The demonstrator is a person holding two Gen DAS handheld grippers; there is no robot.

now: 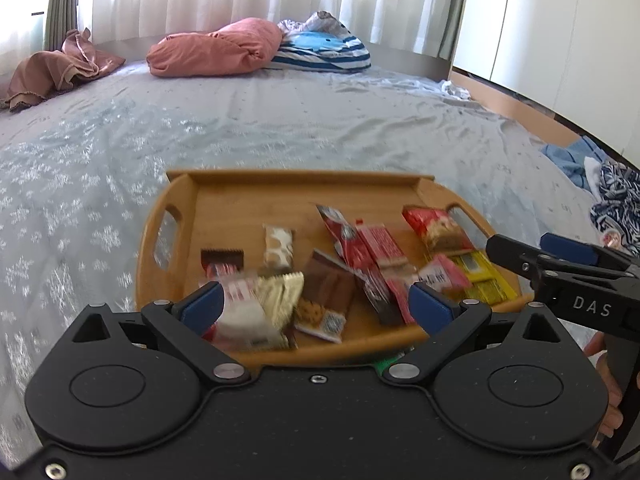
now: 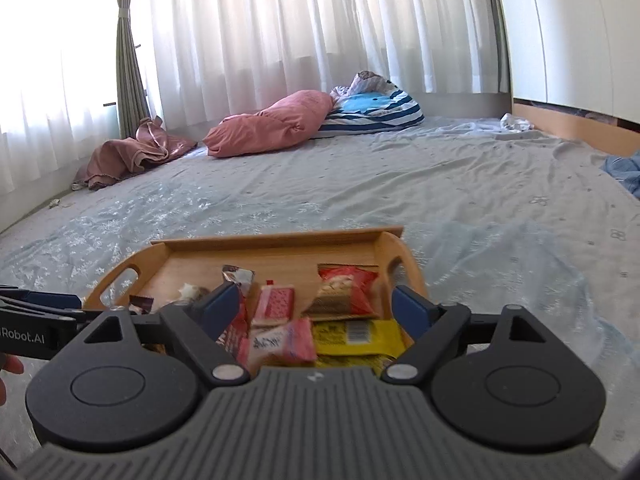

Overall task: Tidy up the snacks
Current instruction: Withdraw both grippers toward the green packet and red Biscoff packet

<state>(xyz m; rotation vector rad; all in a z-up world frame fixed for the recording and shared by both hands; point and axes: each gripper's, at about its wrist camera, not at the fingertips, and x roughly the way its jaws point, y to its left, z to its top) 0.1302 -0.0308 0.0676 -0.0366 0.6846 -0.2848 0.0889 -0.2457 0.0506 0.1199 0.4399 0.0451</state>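
A wooden tray [image 1: 300,178] with handle slots lies on the bed and holds several snack packets. Among them are a yellow packet [image 1: 484,276], a red nut packet [image 1: 440,228], a brown cookie packet [image 1: 324,300], a gold wrapper [image 1: 280,296] and a small white bar [image 1: 278,246]. My left gripper [image 1: 316,300] hovers open over the tray's near edge, gripping nothing. My right gripper [image 2: 316,302] is open too, above the pink packet [image 2: 280,340] and the yellow packet [image 2: 356,334] on the tray [image 2: 280,238]. The right gripper [image 1: 560,256] also shows at the tray's right end.
The grey patterned bedsheet [image 1: 280,120] spreads all around the tray. A pink pillow [image 1: 216,48], a striped pillow [image 1: 324,50] and a brown cloth [image 1: 52,68] lie at the far side under white curtains. Blue clothes [image 1: 600,176] sit at the right, near a white wardrobe [image 2: 580,32].
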